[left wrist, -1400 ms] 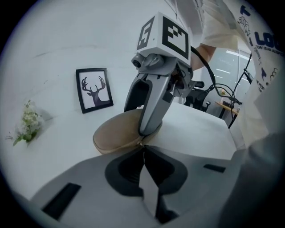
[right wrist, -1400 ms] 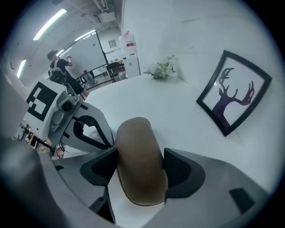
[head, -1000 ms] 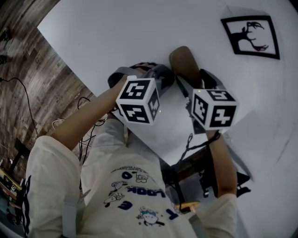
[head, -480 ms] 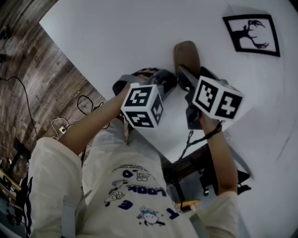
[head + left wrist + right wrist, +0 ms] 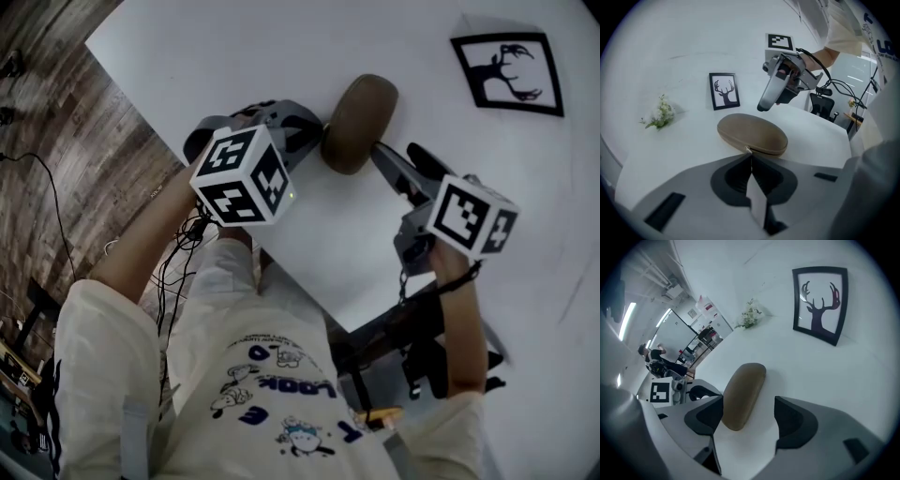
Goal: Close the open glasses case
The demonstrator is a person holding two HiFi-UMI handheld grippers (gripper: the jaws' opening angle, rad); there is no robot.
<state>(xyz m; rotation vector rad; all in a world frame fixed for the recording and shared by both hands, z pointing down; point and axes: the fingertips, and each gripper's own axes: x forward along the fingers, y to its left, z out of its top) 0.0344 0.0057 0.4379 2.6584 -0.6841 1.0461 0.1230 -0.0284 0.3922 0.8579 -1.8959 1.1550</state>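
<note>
Tan case (image 5: pixel 358 122) lies shut on the table (image 5: pixel 234 56), swung round from a moment ago. Right gripper (image 5: pixel 749 401) has backed off, jaws apart. Left gripper (image 5: pixel 751 154) is closed at the zip (image 5: pixel 748 150), so closing looks done.

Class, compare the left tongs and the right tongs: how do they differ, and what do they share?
Left tongs have jaws shut together; right tongs have jaws apart. Left tongs' tips meet at the long edge of the glasses case; right tongs straddle one end of it without squeezing. Both point down at that case.
</note>
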